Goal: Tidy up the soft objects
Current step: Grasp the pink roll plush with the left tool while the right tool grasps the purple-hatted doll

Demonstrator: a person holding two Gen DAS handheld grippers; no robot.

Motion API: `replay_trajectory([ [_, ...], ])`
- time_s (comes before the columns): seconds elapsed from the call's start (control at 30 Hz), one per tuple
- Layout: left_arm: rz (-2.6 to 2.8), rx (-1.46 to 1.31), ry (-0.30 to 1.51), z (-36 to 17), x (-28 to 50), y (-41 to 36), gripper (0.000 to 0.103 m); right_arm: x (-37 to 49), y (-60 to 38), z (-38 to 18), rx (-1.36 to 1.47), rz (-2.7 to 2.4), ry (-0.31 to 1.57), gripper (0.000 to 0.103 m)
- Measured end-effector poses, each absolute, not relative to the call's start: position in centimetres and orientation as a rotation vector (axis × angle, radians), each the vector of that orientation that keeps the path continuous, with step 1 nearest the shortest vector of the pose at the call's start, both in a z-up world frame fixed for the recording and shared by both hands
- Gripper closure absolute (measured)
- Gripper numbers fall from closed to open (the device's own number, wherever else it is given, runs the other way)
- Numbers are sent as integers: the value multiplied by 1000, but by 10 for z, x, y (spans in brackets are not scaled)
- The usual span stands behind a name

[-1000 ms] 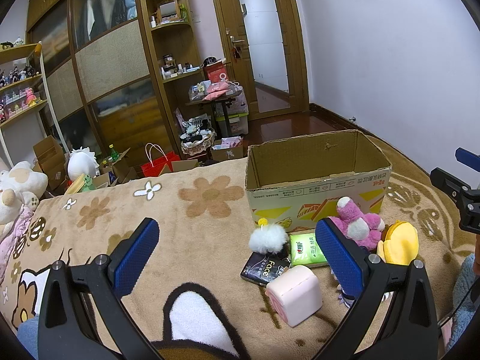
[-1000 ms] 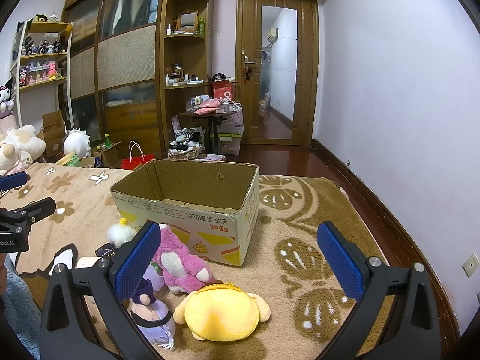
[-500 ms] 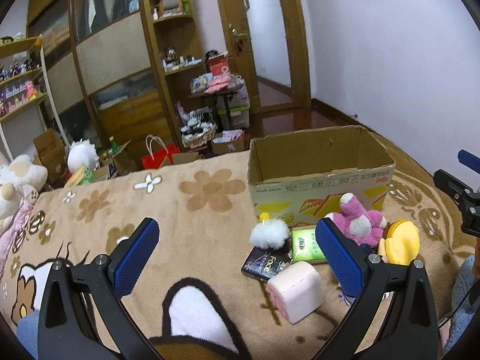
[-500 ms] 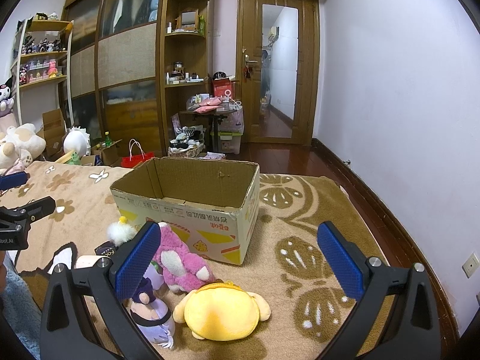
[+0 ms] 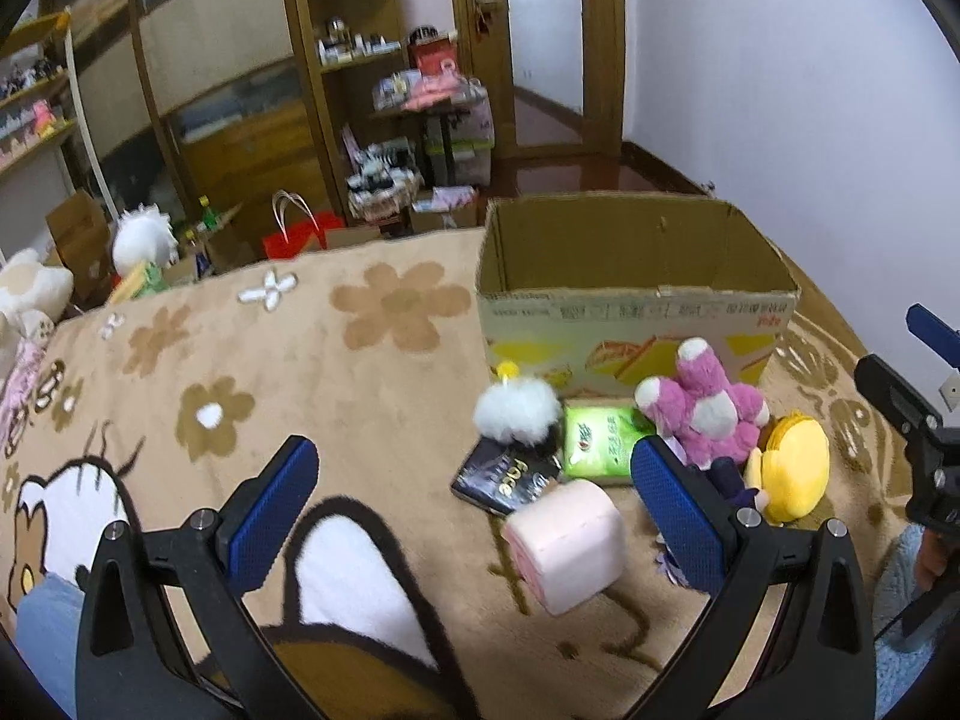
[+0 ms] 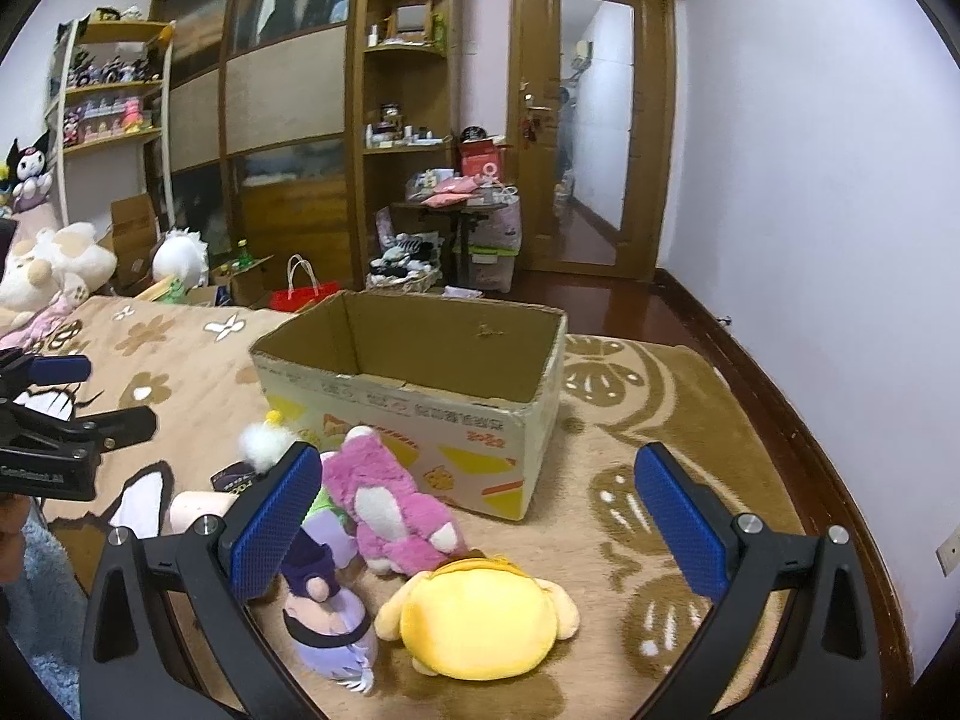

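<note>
Carpeted floor: yellow plush between right tongs.

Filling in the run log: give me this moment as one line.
left gripper open, empty | right gripper open, empty | cardboard box looks empty | pink plush, yellow plush on blanket

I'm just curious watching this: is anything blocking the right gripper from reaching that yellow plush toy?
Nothing visible does. The yellow plush lies in the open on the blanket, just ahead of the open right gripper. The pink plush sits beside it, not over it.
</note>
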State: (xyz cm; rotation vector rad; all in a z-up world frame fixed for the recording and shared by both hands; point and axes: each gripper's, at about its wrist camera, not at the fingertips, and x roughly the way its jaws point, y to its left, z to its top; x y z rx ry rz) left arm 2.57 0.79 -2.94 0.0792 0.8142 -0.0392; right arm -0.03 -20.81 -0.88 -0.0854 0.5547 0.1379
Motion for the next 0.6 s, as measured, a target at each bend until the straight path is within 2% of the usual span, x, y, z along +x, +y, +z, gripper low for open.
replay_trajectory([
  [0.6, -111, -3, 1059, -84, 67, -4, 0, 19, -174, -51, -148, 291, 723, 0],
])
